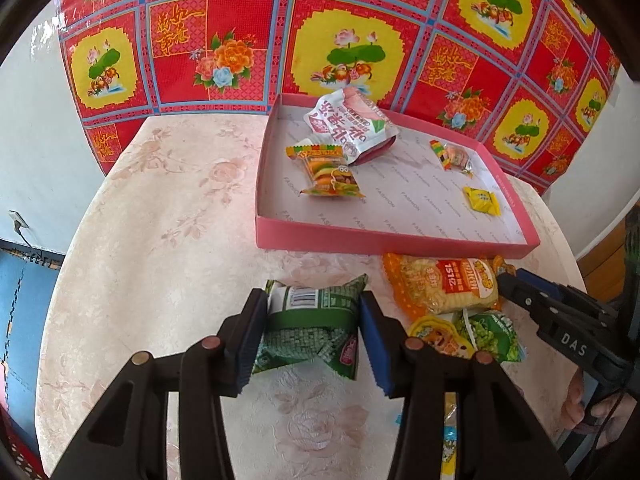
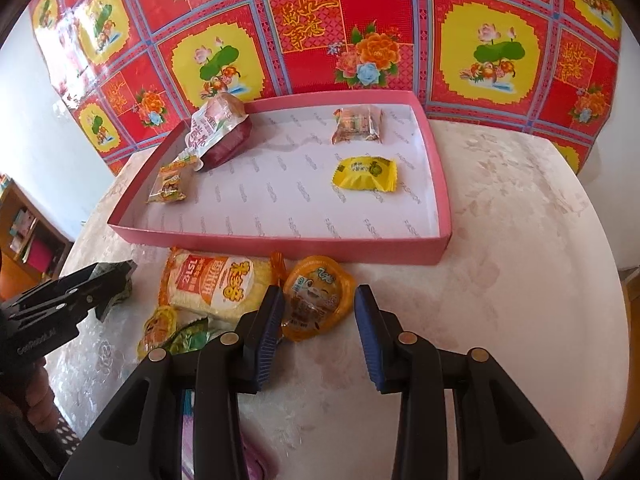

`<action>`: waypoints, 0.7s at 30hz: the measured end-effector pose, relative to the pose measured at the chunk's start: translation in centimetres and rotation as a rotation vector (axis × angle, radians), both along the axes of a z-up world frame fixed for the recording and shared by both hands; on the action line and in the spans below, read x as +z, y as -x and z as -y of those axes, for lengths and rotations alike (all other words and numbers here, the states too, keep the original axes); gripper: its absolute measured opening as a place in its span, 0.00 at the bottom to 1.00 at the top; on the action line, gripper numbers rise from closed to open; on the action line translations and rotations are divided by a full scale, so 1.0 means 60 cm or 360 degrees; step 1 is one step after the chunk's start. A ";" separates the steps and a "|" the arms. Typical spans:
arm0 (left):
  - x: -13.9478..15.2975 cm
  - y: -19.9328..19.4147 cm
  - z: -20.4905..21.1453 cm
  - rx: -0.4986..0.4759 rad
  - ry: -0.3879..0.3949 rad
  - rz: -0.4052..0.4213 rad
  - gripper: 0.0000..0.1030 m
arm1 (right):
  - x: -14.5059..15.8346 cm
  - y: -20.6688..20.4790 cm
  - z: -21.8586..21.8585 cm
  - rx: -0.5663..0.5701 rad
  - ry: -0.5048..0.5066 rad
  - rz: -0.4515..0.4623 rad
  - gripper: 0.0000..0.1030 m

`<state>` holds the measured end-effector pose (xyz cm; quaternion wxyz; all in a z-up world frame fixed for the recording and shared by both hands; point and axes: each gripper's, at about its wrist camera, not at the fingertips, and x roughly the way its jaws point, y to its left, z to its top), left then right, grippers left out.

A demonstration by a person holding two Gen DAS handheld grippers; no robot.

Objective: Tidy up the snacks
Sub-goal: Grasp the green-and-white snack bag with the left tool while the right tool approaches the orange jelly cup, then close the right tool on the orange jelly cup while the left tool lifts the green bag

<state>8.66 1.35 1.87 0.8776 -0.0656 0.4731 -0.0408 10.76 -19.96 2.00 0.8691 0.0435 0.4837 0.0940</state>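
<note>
A pink shallow box (image 1: 384, 240) (image 2: 280, 246) stands on the round table and holds a white-and-pink packet (image 1: 348, 124) (image 2: 218, 132), a burger-print packet (image 1: 330, 172) (image 2: 170, 186), a small clear packet (image 1: 454, 154) (image 2: 356, 124) and a yellow candy (image 1: 482, 200) (image 2: 364, 174). My left gripper (image 1: 314, 334) (image 2: 114, 280) is shut on a green snack packet (image 1: 310, 320) on the table. My right gripper (image 2: 318, 332) (image 1: 506, 284) is open, its fingers on either side of an orange jelly cup (image 2: 318, 296). An orange noodle packet (image 1: 440, 284) (image 2: 212, 282) lies in front of the box.
A small yellow packet (image 1: 438, 334) (image 2: 158, 330) and a green pea packet (image 1: 490, 332) (image 2: 190, 334) lie by the noodle packet. A red floral cloth (image 1: 224, 40) hangs behind the table. A wooden shelf (image 2: 28, 236) stands at the left.
</note>
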 end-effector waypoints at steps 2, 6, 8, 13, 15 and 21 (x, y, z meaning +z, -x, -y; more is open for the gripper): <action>-0.002 -0.001 -0.002 0.0010 0.0009 -0.0018 0.49 | -0.001 -0.001 0.001 -0.0006 -0.0012 0.0009 0.37; -0.003 -0.002 -0.004 0.0029 0.0030 -0.0034 0.49 | -0.004 0.000 0.005 -0.0011 -0.0041 0.0023 0.35; -0.003 -0.001 -0.003 0.0021 0.0017 -0.0029 0.49 | -0.003 0.002 0.007 -0.0014 -0.0050 0.0035 0.29; -0.003 0.000 -0.003 0.0010 0.0016 -0.0006 0.47 | -0.001 0.002 0.014 -0.0024 -0.0081 0.0042 0.27; -0.002 0.001 -0.003 0.0008 0.0010 -0.0003 0.47 | 0.002 0.004 0.015 -0.0023 -0.0087 0.0057 0.19; 0.010 0.003 -0.001 0.0007 0.0005 0.0014 0.46 | 0.016 0.009 0.019 -0.0016 -0.0101 0.0106 0.07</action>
